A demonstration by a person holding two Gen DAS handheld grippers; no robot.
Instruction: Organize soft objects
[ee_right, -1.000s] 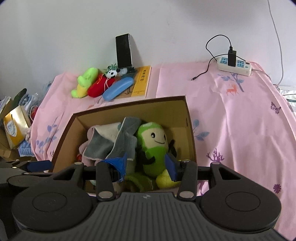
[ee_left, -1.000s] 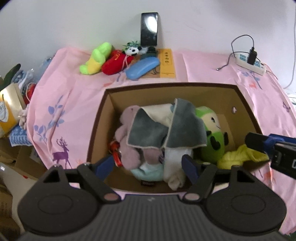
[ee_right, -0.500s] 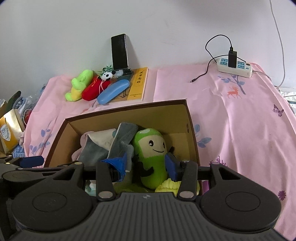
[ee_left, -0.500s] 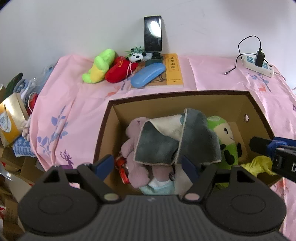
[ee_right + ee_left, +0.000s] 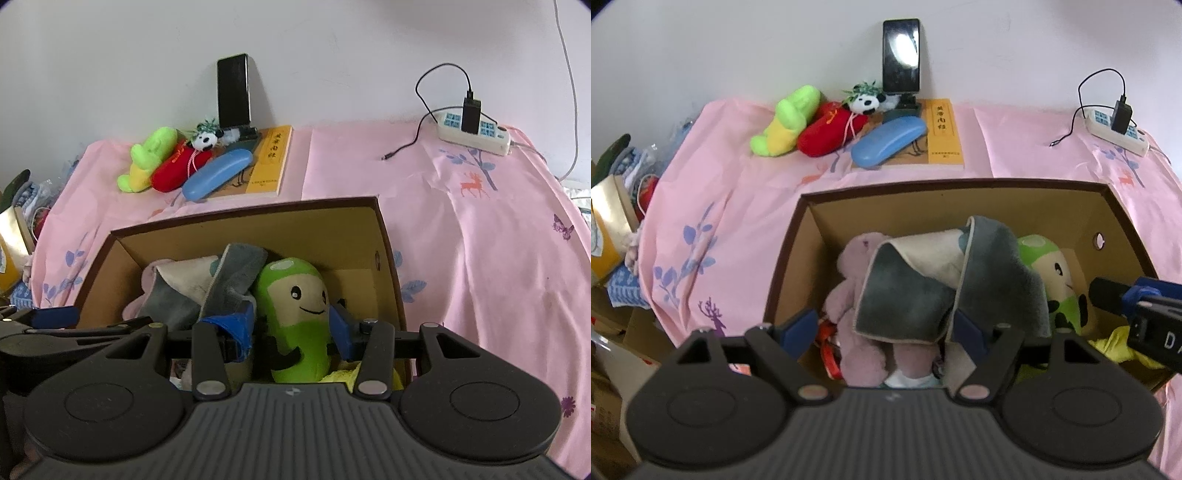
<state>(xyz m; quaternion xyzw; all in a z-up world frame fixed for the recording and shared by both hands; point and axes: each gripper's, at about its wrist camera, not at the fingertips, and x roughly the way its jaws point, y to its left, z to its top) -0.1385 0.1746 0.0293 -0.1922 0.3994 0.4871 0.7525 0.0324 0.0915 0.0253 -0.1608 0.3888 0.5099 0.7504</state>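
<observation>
Both grippers have backed up & away from the box (image 5: 960,221) vs 1 s ago, empty. Left gripper (image 5: 886,330) has jaws wide apart; right gripper (image 5: 291,326) is apart too, framing the green plush (image 5: 295,310) w/o touching. Towel (image 5: 945,288) & pink plush (image 5: 857,295) sit inside; three toys (image 5: 816,122) by the phone (image 5: 901,55) look next, prob.

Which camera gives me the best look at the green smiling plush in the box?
Right wrist: the green smiling plush faces it, face and body showing between the open fingers. In the left wrist view, it sits at the right, partly behind the grey towel.
</observation>
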